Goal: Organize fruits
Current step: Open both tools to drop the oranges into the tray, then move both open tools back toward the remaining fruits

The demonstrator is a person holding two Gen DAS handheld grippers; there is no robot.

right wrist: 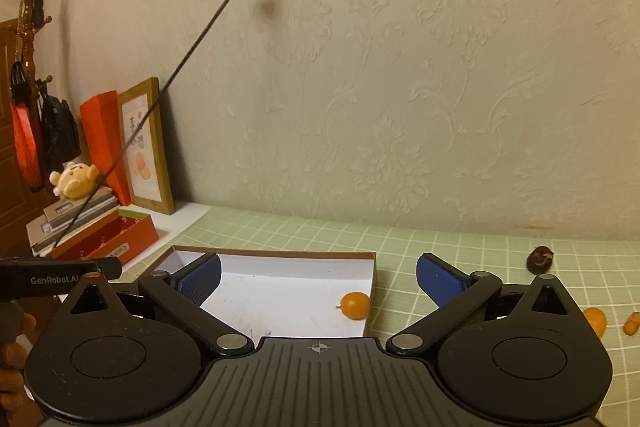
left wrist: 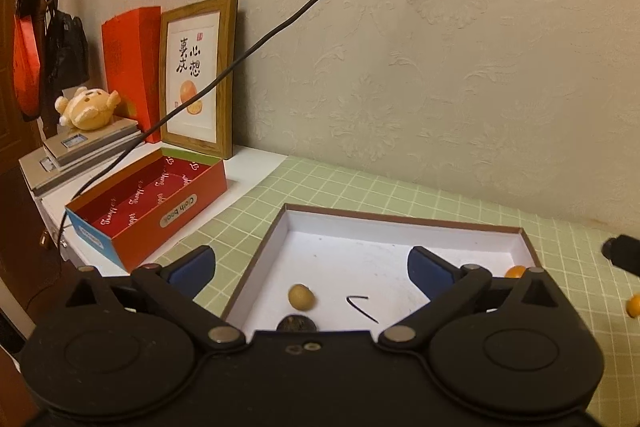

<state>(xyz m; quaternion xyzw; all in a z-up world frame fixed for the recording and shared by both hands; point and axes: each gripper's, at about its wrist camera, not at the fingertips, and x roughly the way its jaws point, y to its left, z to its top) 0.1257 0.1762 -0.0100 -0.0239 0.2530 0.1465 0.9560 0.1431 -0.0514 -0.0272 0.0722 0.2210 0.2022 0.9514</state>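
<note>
My left gripper (left wrist: 312, 269) stood wide, nothing between its blue pads (left wrist: 192, 267), poised over the near end of the shallow white-lined box (left wrist: 384, 227) on the green checked surface (left wrist: 580, 267). Inside that box a tan round fruit (left wrist: 301, 296) lay at about 6 o'clock from the box's middle, a dark wrinkled fruit (left wrist: 296, 324) just nearer me, partly hidden by the gripper body, and a thin dark stem (left wrist: 362, 305) beside them. An orange kumquat (left wrist: 515, 271) sat in the box's corner at 3 o'clock; another orange fruit (left wrist: 634, 306) lay outside on the cloth.

My right gripper (right wrist: 318, 281) was likewise spread wide and held nothing. Through it I saw the same box (right wrist: 280, 254) at 10 o'clock, a kumquat (right wrist: 355, 305) in its near right corner. On the cloth at 2 o'clock rested a dark fruit (right wrist: 541, 259), and at 3 o'clock two orange pieces (right wrist: 596, 321), well apart from the box.
</note>
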